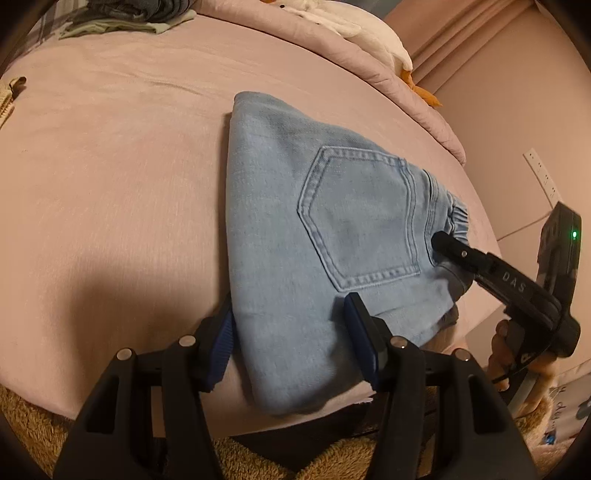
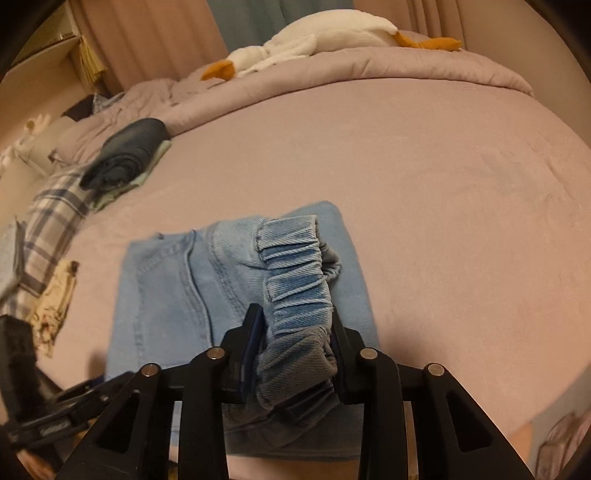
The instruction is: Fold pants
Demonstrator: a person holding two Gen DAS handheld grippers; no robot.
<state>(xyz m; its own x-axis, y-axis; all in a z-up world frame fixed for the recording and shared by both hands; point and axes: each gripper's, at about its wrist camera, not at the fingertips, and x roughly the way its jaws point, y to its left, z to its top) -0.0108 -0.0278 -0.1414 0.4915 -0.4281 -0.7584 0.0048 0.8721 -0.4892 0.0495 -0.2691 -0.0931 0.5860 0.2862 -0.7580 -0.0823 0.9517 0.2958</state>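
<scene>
L wrist view: pink bed sheet (image 1: 110,177), smooth w/ faint creases; folded clothes pile (image 1: 129,14) at far left edge. Pants (image 1: 295,229) lie on sheet near the near edge of bed, light-blue denim, folded into a compact tapering packet. Long axis runs from near edge up and away; narrow folded end points far, wide end toward cam. Back pocket (image 1: 358,221) faces up, five-sided, double-stitched.

L gripper (image 1: 288,332): jaws apart, blue ribbed pads straddle near edge of packet; whether pads press the denim — cannot tell.

R gripper (image 1: 443,243) enters from right, black, tip at waistband.

R wrist view: R gripper (image 2: 295,332) closed on gathered elastic waistband (image 2: 295,280), pleated/ribbed denim, bunched and lifted betw pads. Rest of pants flat below. Far right: white plush goose (image 2: 314,33), orange beak and feet, on rumpled quilt (image 2: 406,70).
</scene>
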